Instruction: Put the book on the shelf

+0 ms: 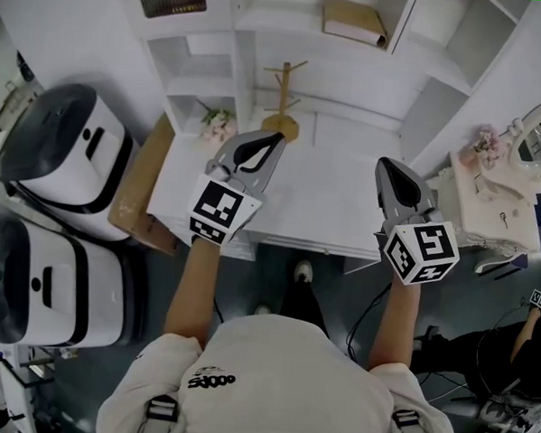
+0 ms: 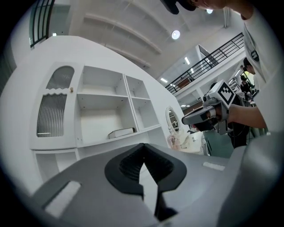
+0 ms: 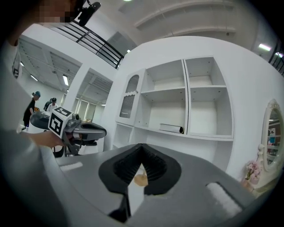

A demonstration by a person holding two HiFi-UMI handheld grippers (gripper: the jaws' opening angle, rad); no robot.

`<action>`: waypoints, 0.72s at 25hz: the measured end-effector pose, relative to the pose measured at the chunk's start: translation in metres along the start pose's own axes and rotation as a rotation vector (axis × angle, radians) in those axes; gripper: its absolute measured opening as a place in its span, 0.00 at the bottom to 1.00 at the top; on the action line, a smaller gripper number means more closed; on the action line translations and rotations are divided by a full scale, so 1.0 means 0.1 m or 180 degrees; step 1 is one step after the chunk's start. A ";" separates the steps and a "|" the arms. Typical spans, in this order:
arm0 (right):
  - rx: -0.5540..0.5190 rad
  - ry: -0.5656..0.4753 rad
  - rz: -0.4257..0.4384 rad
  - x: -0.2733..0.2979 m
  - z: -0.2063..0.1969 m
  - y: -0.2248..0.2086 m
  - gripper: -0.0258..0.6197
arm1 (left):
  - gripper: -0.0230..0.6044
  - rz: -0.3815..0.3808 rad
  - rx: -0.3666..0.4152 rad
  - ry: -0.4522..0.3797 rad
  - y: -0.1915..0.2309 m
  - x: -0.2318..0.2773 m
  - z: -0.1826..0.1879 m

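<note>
Tan book (image 1: 353, 21) is lying flat on the shelf (image 1: 281, 23), long axis along its front edge, up ahead. Left hand-held gripper (image 1: 274, 139) and right hand-held gripper (image 1: 386, 165) are hovering about equally far from it, both pressed together and empty.

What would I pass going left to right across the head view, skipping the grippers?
Upper white-and-black machine → cardboard sheet → flower bunch on the desk → wooden peg stand → book on the shelf → round mirror.

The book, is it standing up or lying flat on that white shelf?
Lying flat. The book rests on its broad side on the shelf board, alone in its compartment; both gripper views show it the same way.
</note>
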State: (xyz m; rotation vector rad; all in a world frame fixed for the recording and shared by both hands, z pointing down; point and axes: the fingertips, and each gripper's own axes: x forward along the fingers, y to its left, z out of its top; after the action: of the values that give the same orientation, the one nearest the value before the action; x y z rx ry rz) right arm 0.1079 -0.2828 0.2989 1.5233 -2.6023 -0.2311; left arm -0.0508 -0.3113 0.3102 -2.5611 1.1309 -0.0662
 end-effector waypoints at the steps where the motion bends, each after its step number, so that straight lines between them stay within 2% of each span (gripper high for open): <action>1: -0.0010 -0.0002 0.0017 0.01 0.00 0.01 0.04 | 0.06 0.0016 -0.0004 -0.0004 0.00 -0.01 0.00; 18: 0.0036 -0.0049 0.0186 0.20 -0.06 0.07 0.04 | 0.06 0.0051 0.0007 0.0114 0.03 0.05 -0.08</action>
State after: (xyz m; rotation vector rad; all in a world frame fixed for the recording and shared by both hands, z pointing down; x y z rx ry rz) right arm 0.0930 -0.2973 0.3063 1.4521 -2.6602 -0.2238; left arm -0.0516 -0.3190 0.3159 -2.5583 1.1635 -0.1097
